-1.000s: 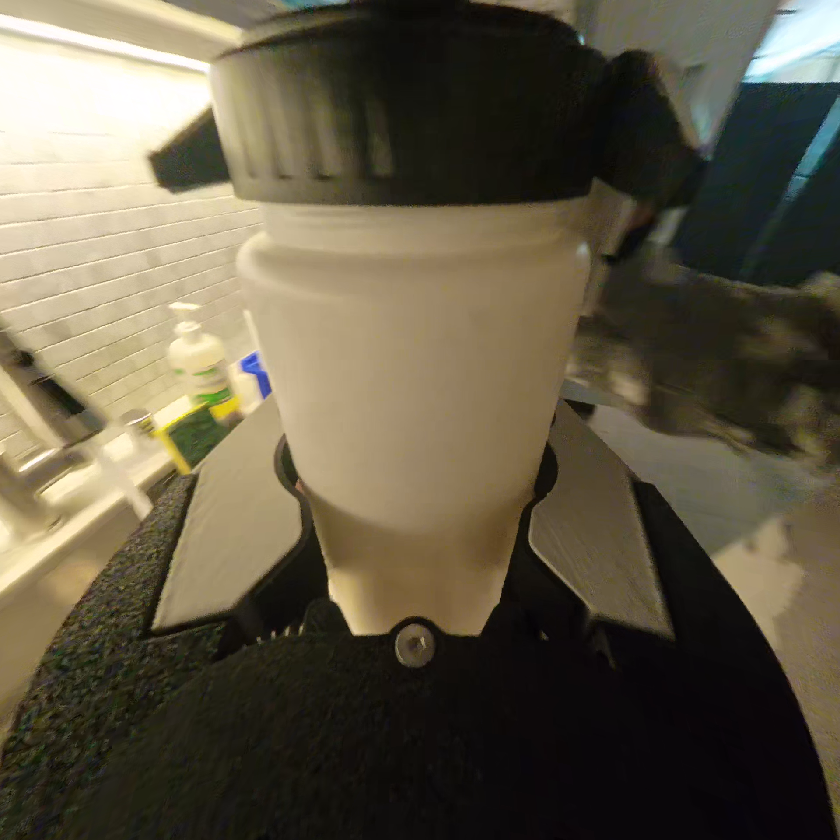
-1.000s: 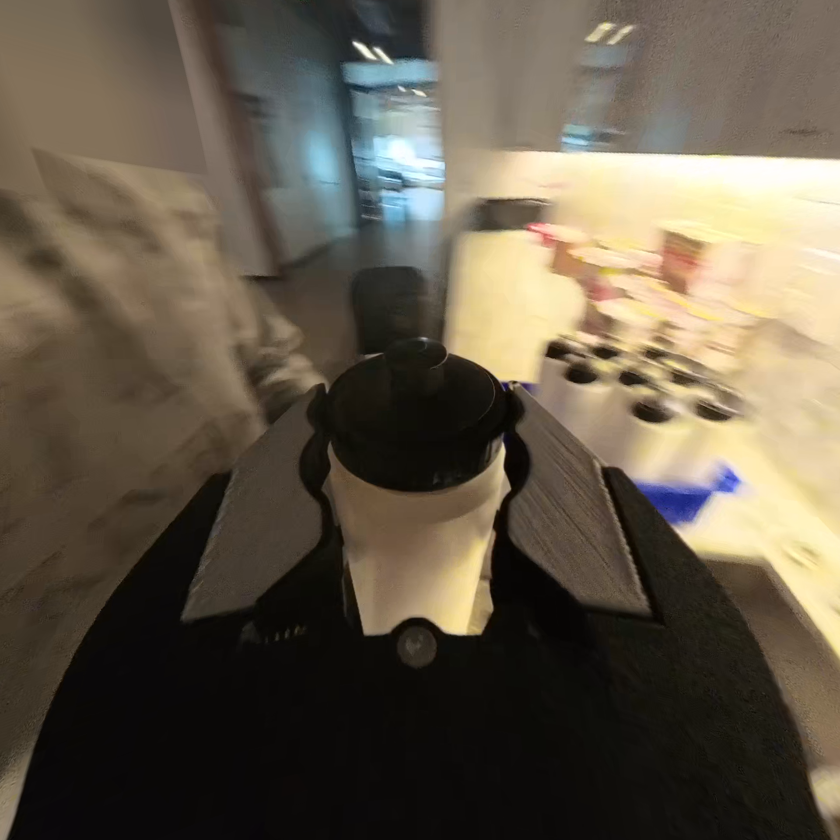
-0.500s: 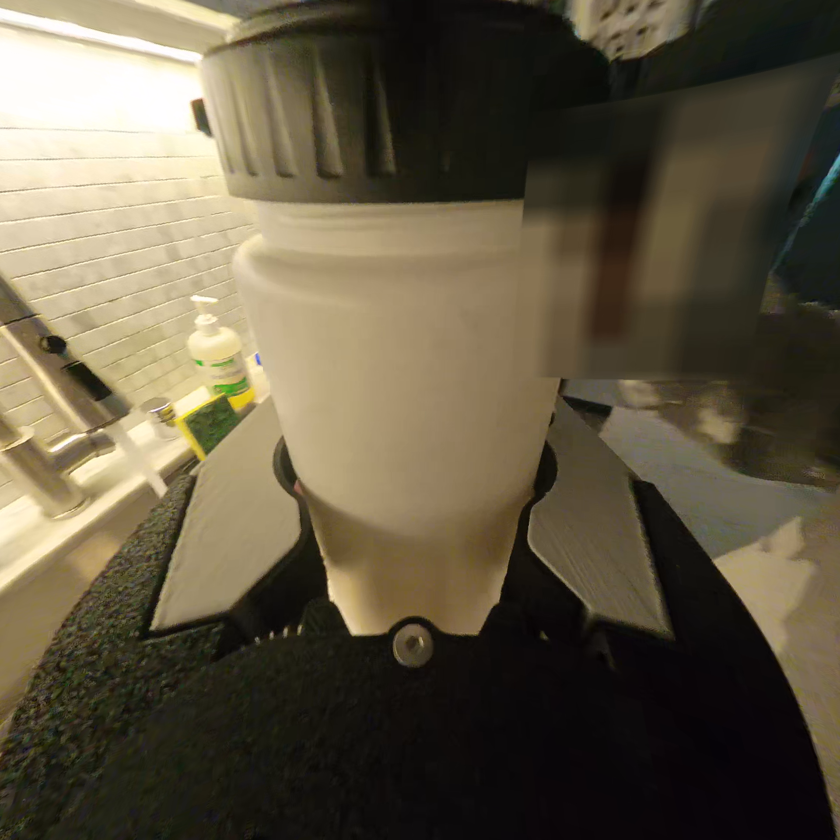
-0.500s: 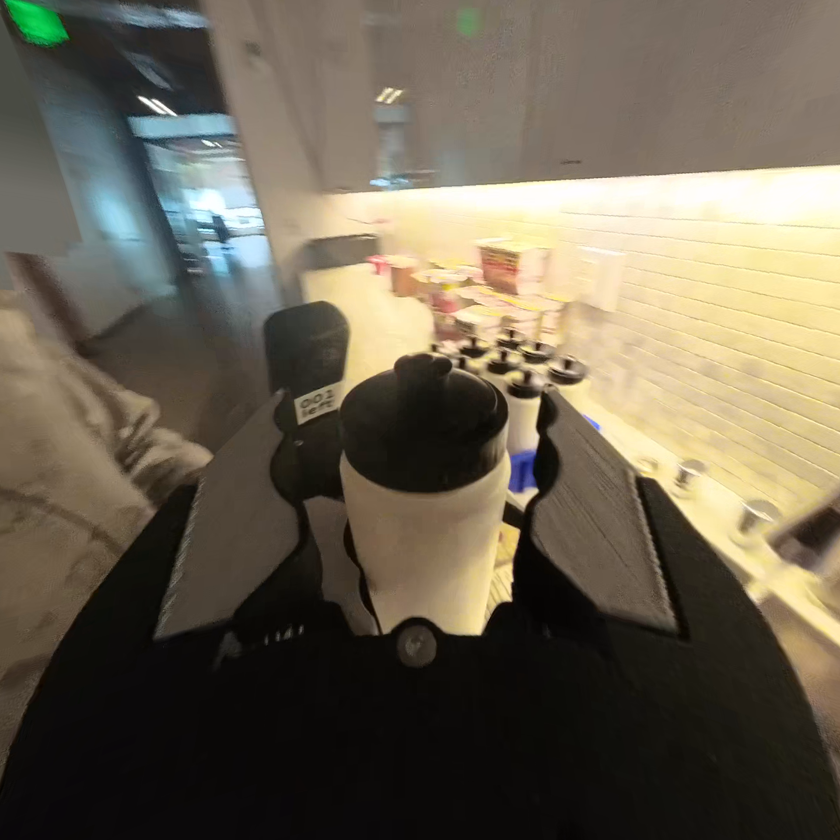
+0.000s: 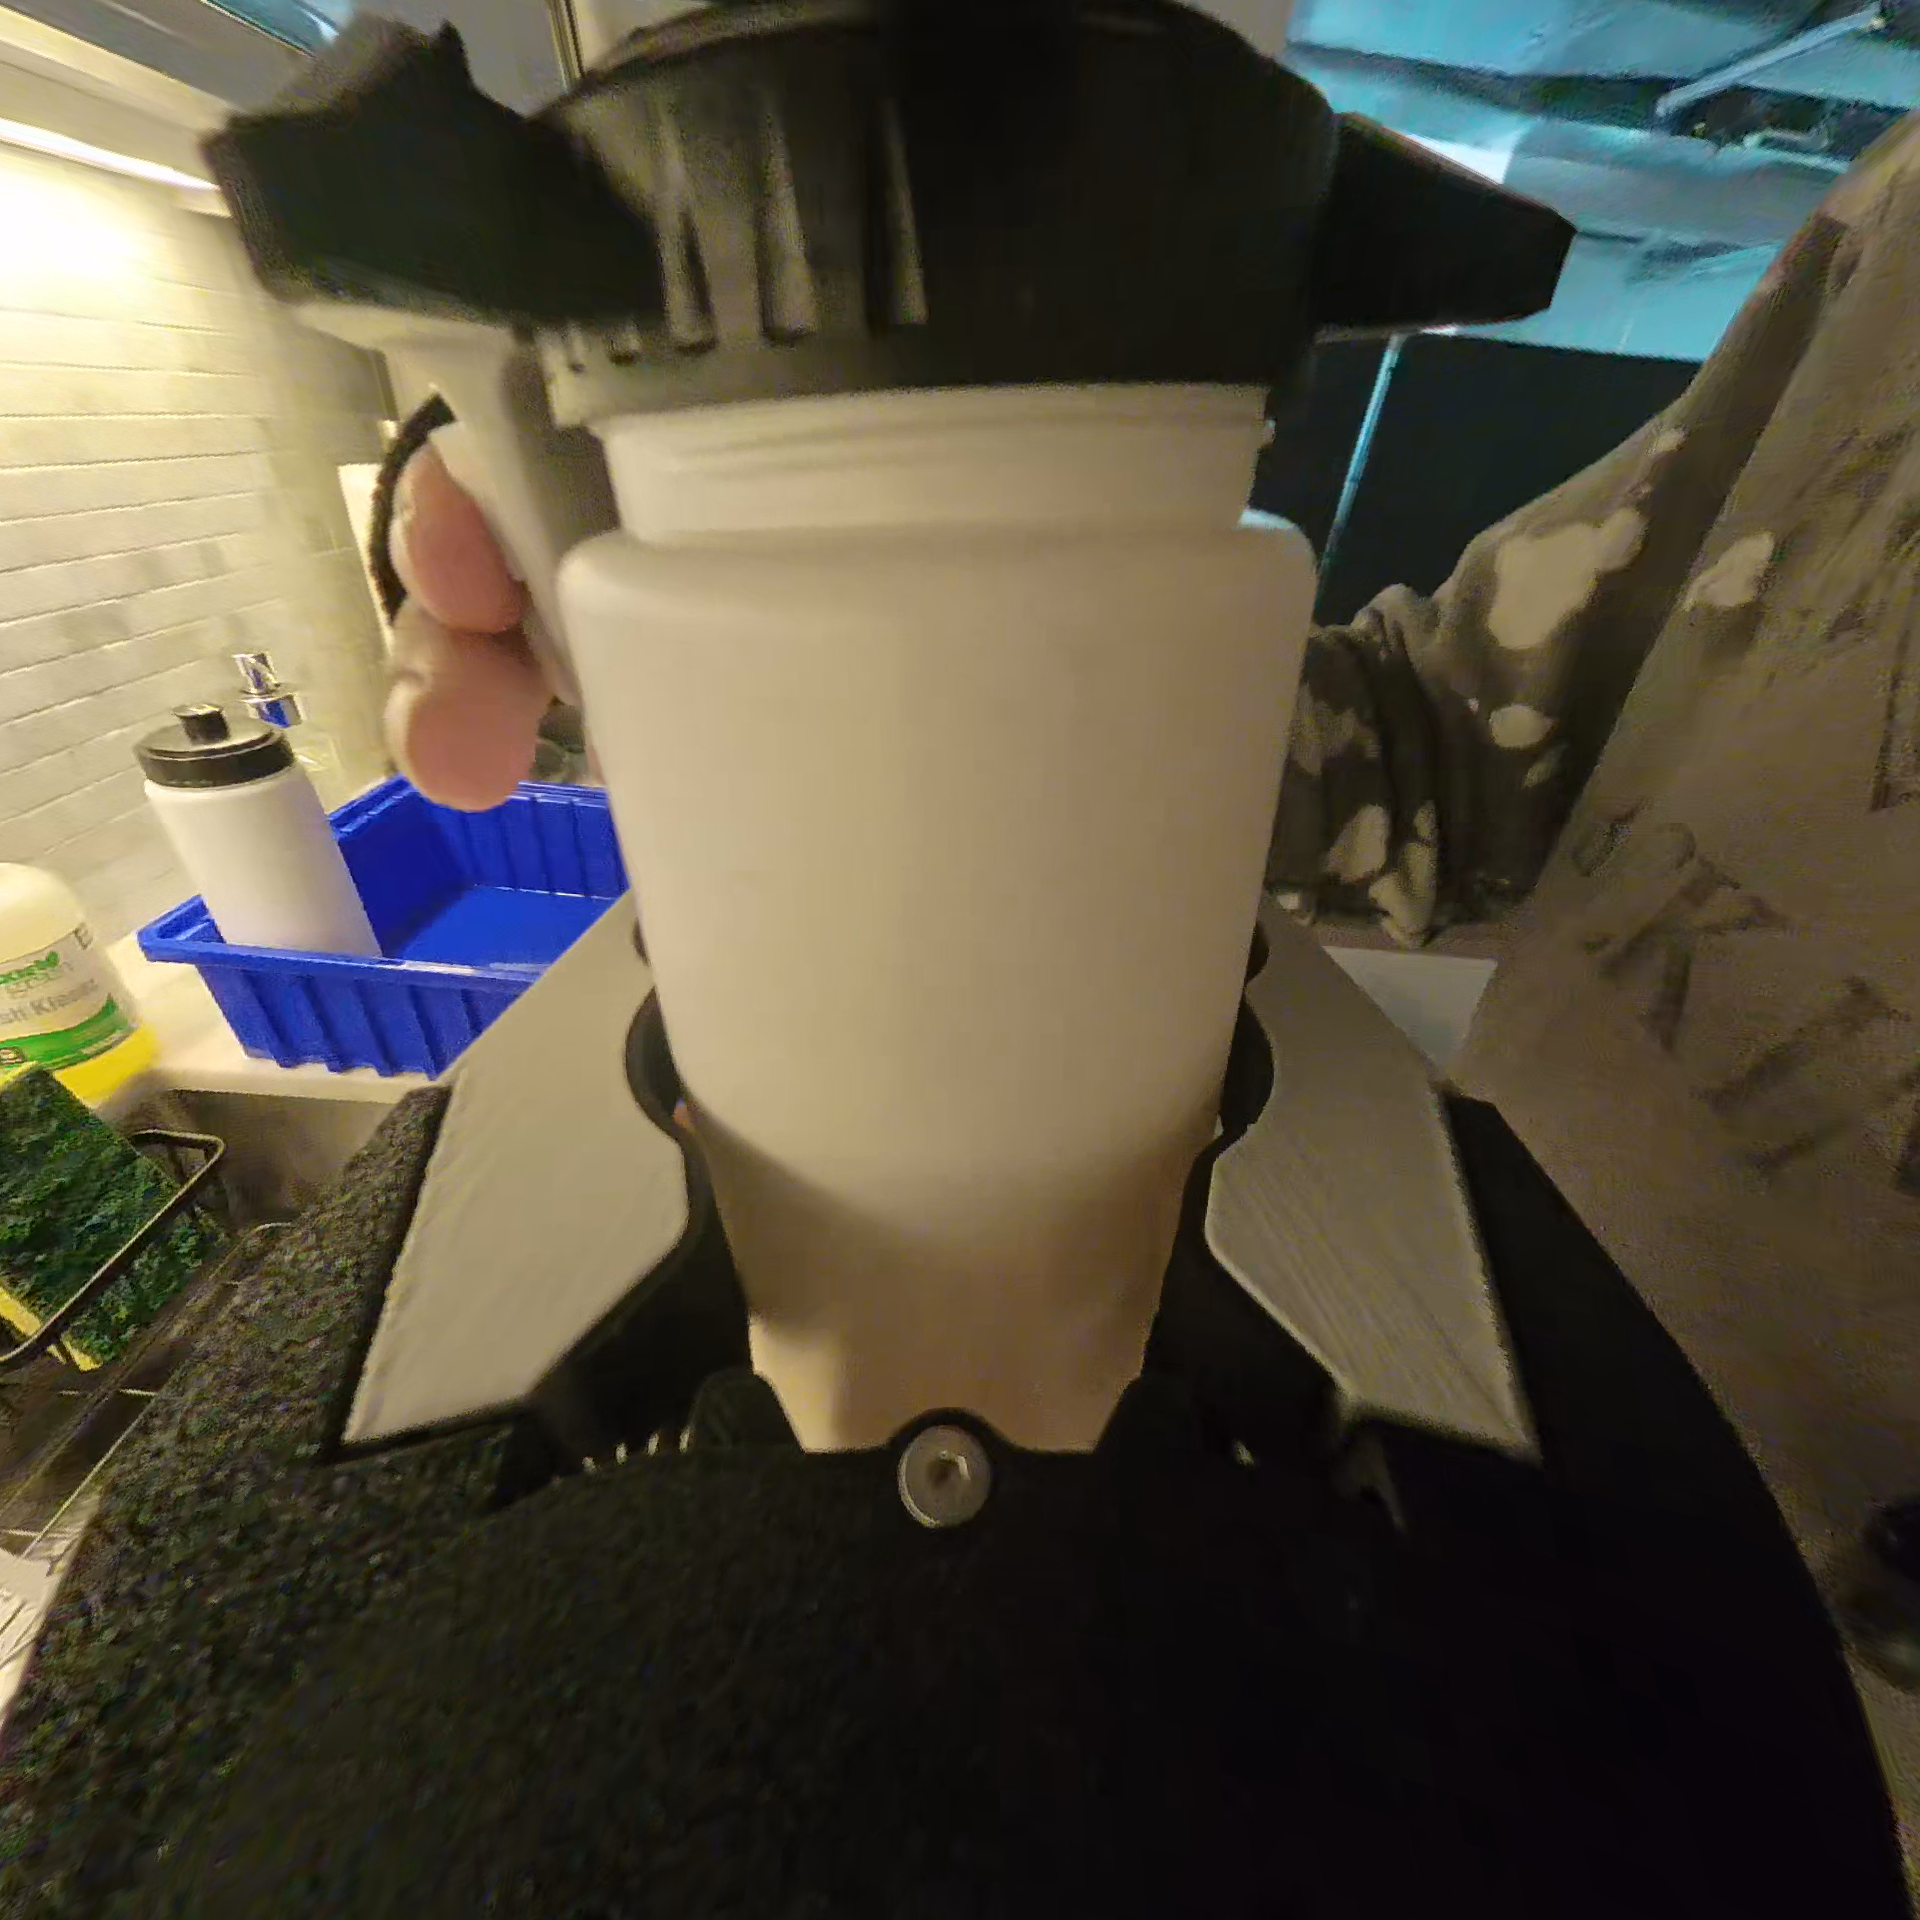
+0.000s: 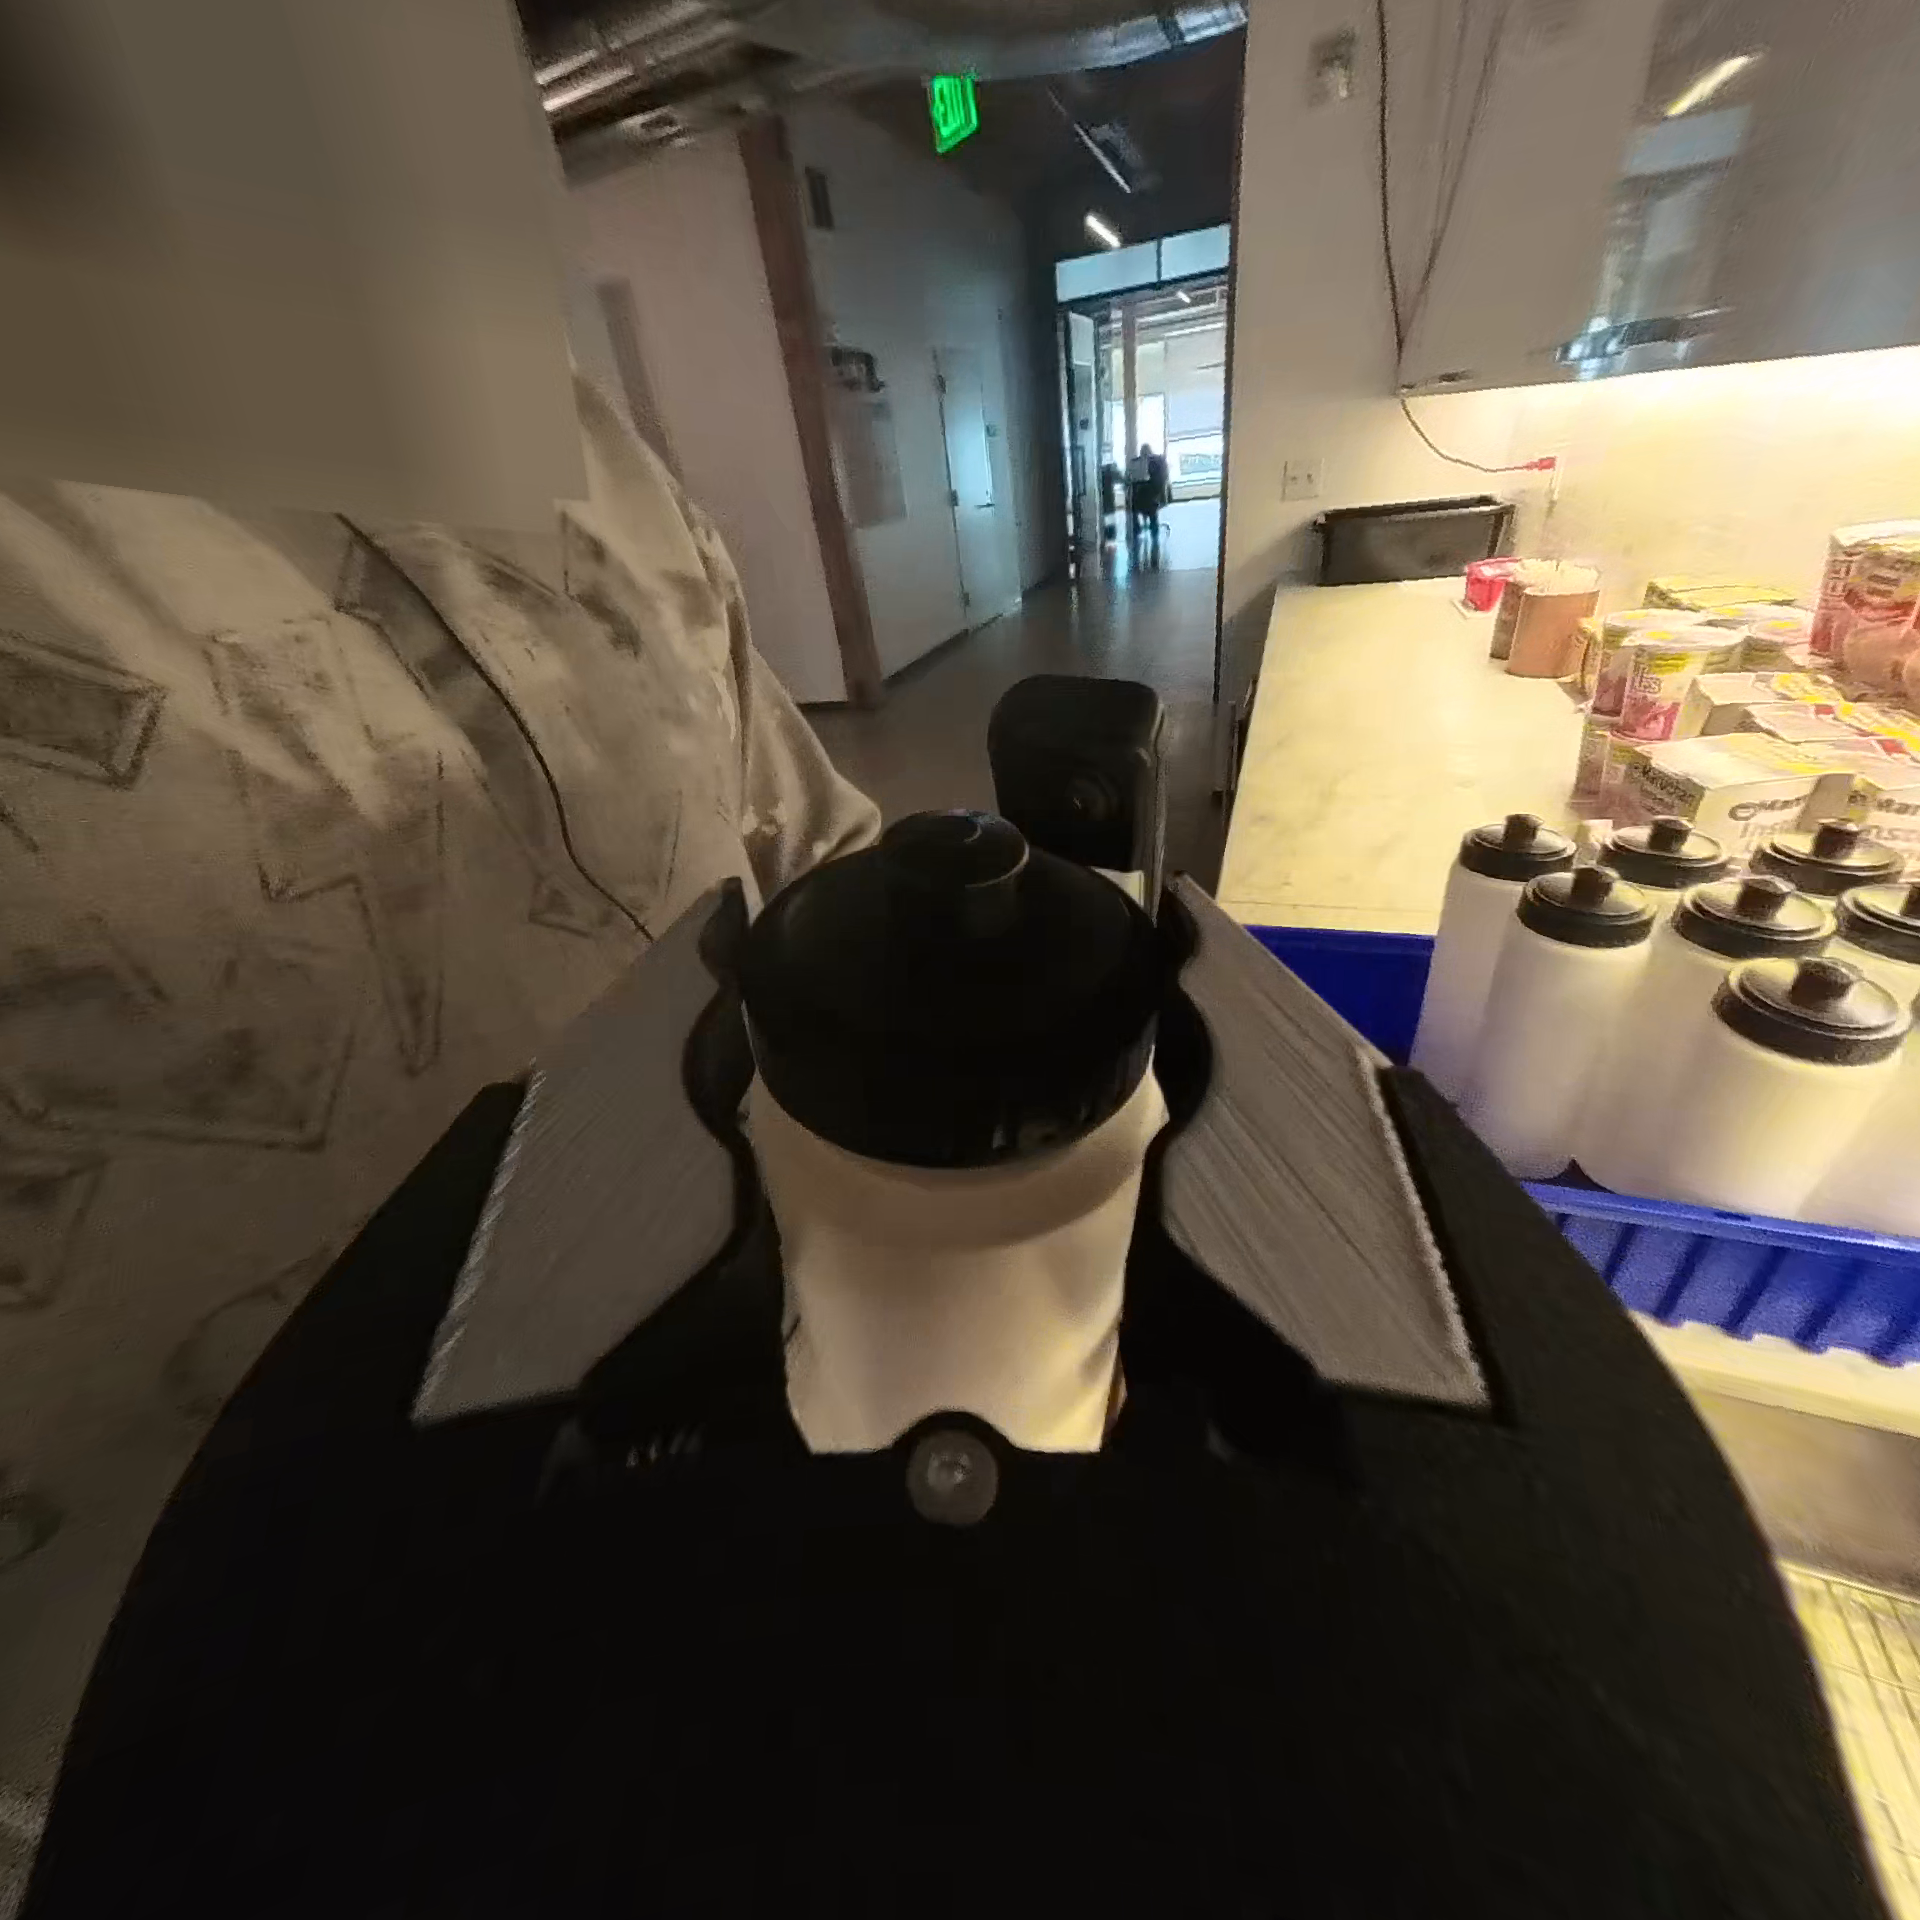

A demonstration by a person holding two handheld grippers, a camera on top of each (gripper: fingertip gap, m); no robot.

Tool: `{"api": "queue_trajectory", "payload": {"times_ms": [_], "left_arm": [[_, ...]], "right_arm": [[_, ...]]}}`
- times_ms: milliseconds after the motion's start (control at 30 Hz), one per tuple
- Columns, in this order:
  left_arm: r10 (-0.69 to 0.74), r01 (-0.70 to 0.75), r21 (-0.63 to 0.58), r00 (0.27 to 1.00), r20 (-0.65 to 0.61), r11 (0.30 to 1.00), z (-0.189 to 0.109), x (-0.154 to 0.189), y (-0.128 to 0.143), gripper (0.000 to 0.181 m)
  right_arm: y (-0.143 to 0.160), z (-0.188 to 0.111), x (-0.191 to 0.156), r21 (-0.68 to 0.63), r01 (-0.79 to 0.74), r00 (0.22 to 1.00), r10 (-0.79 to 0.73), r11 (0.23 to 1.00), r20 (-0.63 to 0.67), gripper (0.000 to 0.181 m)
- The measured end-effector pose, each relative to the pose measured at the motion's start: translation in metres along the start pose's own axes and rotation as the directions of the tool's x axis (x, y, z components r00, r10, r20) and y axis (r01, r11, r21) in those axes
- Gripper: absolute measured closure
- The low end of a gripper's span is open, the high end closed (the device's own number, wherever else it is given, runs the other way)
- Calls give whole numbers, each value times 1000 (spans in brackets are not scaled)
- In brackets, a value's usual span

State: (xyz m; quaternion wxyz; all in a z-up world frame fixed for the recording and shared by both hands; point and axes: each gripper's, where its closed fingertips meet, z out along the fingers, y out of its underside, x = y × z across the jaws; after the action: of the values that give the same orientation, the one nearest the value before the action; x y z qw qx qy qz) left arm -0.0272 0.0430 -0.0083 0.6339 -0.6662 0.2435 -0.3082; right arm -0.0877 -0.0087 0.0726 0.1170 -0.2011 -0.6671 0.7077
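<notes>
The left gripper (image 5: 940, 1122) is clamped on the body of a white bottle (image 5: 935, 831), its two silver fingers (image 5: 540, 1174) pressed against the lower sides; the bottle stands upright between them and fills the middle of the left wrist view. At 12 o'clock the right gripper (image 5: 904, 208) pinches the bottle's ribbed black cap (image 5: 831, 239) from both sides, and in the right wrist view that same cap (image 6: 951, 997) sits snug between the grey fingers (image 6: 1320, 1143). A bare hand (image 5: 457, 665) wraps a white handle at 10 o'clock, just beside the bottle's shoulder.

Room is tight at 3 o'clock — a patterned sleeve (image 5: 1662, 727) crowds close to the bottle. At 9 o'clock a blue bin (image 5: 343, 997) sits on the counter with one capped white bottle (image 5: 249, 831) standing at its left end, the rest of its floor bare. Nearer, at 8 o'clock, a green sponge (image 5: 73, 1205) rests in a black wire rack (image 5: 156, 1278), with a soap bottle (image 5: 52, 977) just behind.

In the right wrist view, at 3 o'clock, a second blue bin (image 6: 1714, 1278) holds a tight cluster of capped bottles (image 6: 1662, 1039) — beyond them a pale counter (image 6: 1361, 748) runs back, and a hallway (image 6: 1132, 540) lies open at 12 o'clock.
</notes>
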Motion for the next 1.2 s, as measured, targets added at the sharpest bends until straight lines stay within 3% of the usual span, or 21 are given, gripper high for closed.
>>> {"api": "queue_trajectory", "payload": {"times_ms": [67, 200, 267, 367, 467, 567, 700, 767, 867, 933, 1000, 1100, 1200], "left_arm": [[-22, 22, 23, 1000, 15, 999, -2, -4, -3, 78], [-19, 15, 26, 982, 190, 1000, -11, -32, -2, 78], [-9, 4, 19, 955, 296, 1000, -17, -49, 0, 78], [30, -33, -2, 885, 465, 999, -26, -74, 4, 77], [68, -65, -26, 815, 575, 998, -28, -91, 6, 78], [111, -96, -58, 772, 626, 994, -22, -99, 6, 78], [136, -117, -72, 756, 641, 991, -13, -103, 5, 79], [134, -118, -68, 768, 626, 991, -10, -103, 3, 79], [111, -97, -55, 819, 563, 994, -6, -97, 4, 79], [76, -59, -53, 903, 422, 997, 5, -79, 7, 78], [31, -21, -40, 961, 276, 999, 15, -56, 6, 79], [-85, 88, 21, 991, -107, 996, 24, -2, -9, 79], [-201, 226, 11, 886, -418, 974, 22, 40, -20, 78]], "right_arm": [[-3, 3, 8, 43, -29, 999, 31, 999, -35, 103], [-4, -2, 36, 100, 5, 946, 28, 995, -323, 80], [-1, -7, 49, 84, 32, 860, 16, 996, -509, 75], [7, -21, 68, 59, 42, 648, 18, 997, -762, 74], [6, -27, 74, 89, 62, 484, 48, 994, -874, 76], [4, -34, 81, 37, 94, 364, 0, 995, -931, 78], [6, -41, 89, -17, 87, 351, -46, 996, -935, 102], [5, -43, 89, 18, 67, 429, -12, 998, -903, 98], [7, -35, 79, -22, 43, 677, -45, 999, -735, 103], [11, -28, 57, -77, 27, 879, -60, 997, -472, 103], [12, -27, 31, -146, 36, 979, -65, 989, -196, 103], [-3, -23, -7, -59, -35, 984, 45, 998, 175, 104], [-11, -23, -34, 15, -74, 920, 62, 997, 387, 104]]}}
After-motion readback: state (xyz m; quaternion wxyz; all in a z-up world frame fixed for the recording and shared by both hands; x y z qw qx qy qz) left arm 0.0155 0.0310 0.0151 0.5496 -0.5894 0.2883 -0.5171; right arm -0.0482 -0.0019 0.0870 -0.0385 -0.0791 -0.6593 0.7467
